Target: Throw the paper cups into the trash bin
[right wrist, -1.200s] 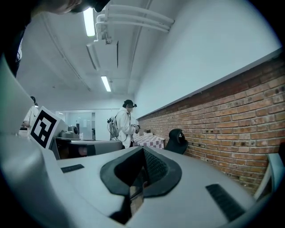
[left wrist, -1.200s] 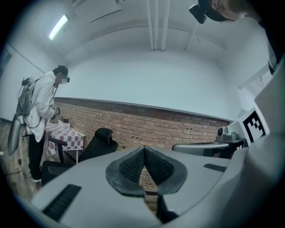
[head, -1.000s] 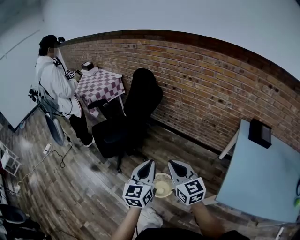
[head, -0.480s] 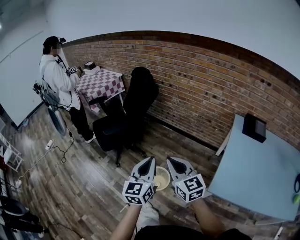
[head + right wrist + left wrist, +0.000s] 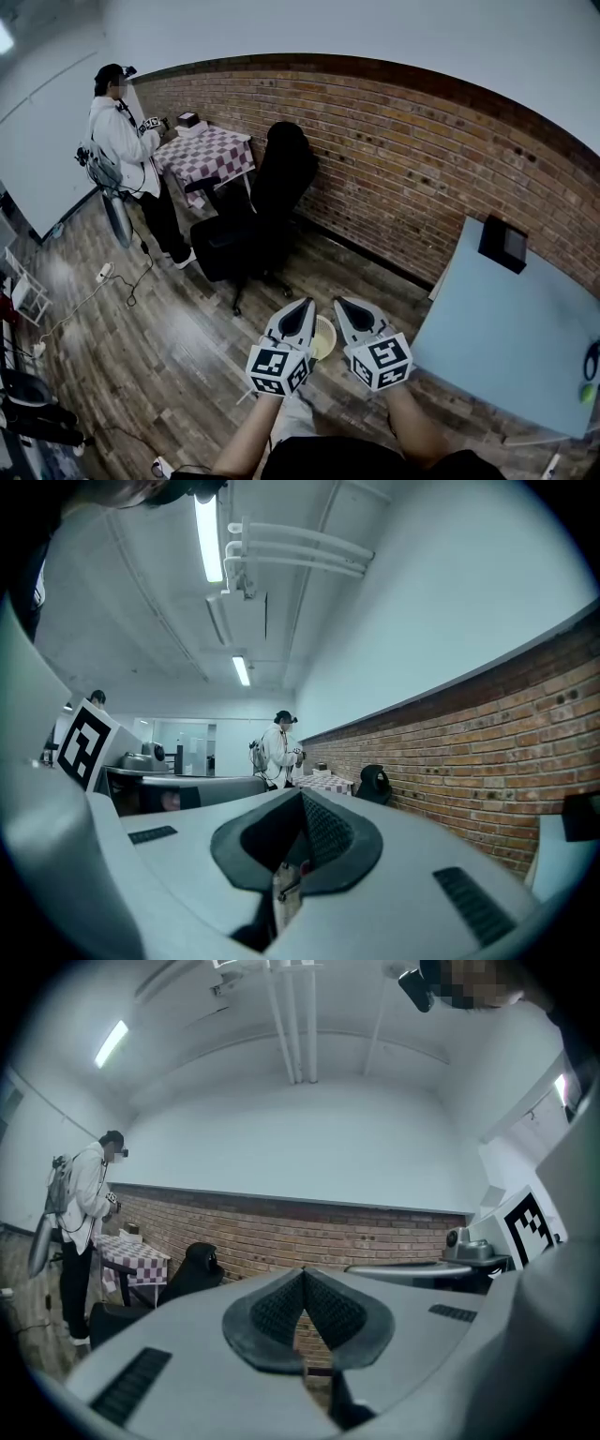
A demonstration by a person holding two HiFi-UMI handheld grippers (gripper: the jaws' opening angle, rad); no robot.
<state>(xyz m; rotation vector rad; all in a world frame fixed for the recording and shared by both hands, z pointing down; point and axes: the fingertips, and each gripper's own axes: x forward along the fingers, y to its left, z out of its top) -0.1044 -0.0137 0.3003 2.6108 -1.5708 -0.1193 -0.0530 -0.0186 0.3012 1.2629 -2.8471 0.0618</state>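
The paper cup (image 5: 324, 337) is being held low between the two grippers, its open mouth turned up toward the head camera. Its thin wall is being pinched by the right gripper (image 5: 298, 847), and the cup is hanging at about 7 o'clock from those jaws. The left gripper (image 5: 302, 1309) is being kept clenched on nothing, just beside the cup at its 9 o'clock. Farther out, a black office chair (image 5: 262, 220) is being seen at 11 o'clock and a blue table (image 5: 506, 328) at 3 o'clock. No trash bin is being shown, so it probably has to be found first.
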